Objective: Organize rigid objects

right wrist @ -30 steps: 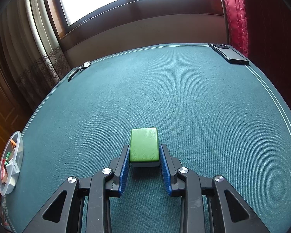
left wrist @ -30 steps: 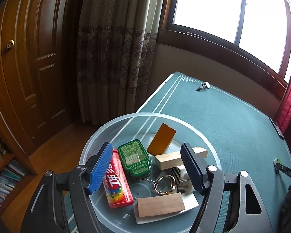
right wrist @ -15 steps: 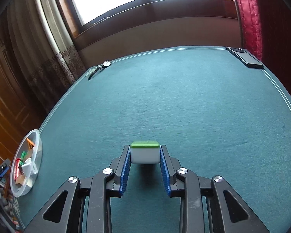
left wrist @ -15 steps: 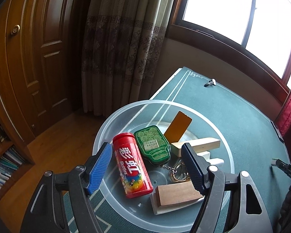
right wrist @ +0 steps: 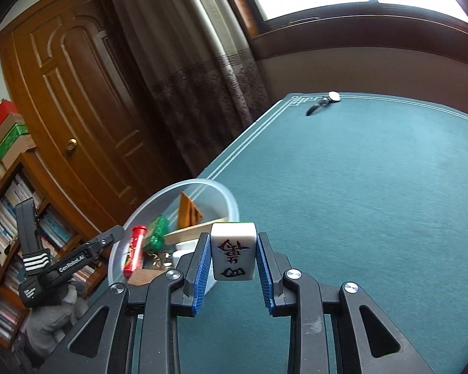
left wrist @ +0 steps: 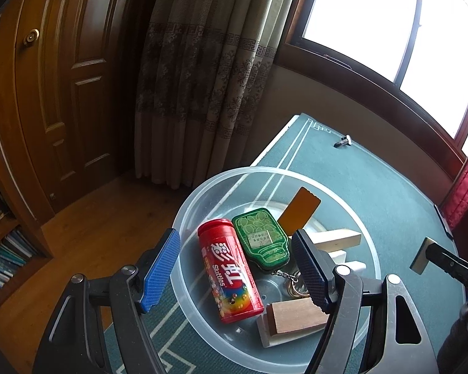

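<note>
Glossy mahjong tile (right wrist: 233, 251), since lifted, between right tongs (right wrist: 233, 268).

- I see a wooden door (left wrist: 62, 99) with a brass knob (right wrist: 71, 145) on my left.
- Patterned curtains (left wrist: 202, 78) hang beside it, next to a bright window (left wrist: 390, 21).
- A bookshelf (right wrist: 6, 233) stands by the door.
- A wristwatch (right wrist: 323, 103) lies near the green table's (right wrist: 374, 187) far corner.

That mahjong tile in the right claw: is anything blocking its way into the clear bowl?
Nothing visible does. The mahjong tile is clamped in the right gripper, and only bare green felt lies between it and the clear bowl. The left gripper hangs open at the bowl's near side.
</note>
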